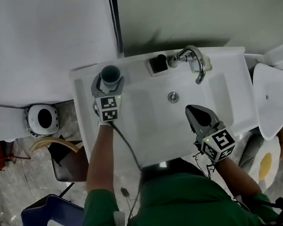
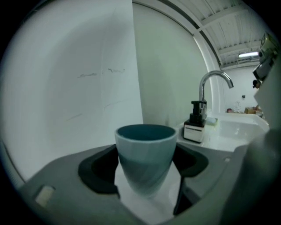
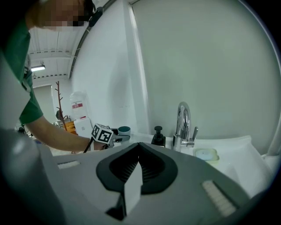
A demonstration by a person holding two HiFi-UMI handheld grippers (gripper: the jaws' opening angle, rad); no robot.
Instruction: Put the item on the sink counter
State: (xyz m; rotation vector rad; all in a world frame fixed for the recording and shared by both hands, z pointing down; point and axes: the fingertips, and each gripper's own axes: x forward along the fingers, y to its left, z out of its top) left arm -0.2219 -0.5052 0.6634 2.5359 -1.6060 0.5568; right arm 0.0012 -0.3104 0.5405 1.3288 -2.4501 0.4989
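Observation:
A blue-grey cup (image 1: 110,76) stands upright at the back left corner of the white sink counter (image 1: 89,125). My left gripper (image 1: 108,81) is shut on it, one jaw on each side. In the left gripper view the cup (image 2: 146,154) fills the gap of the left gripper (image 2: 147,178), white counter showing beneath it; I cannot tell whether its base touches. My right gripper (image 1: 190,109) hovers over the front right of the basin, shut and holding nothing. From the right gripper (image 3: 138,144) view, the cup (image 3: 124,130) shows far left.
A chrome faucet (image 1: 195,61) and a black soap dispenser (image 1: 157,63) stand at the back of the basin, with the drain (image 1: 172,97) below them. A soap dish (image 3: 205,154) lies right of the faucet. A toilet (image 1: 273,96) is at the right; walls rise close behind.

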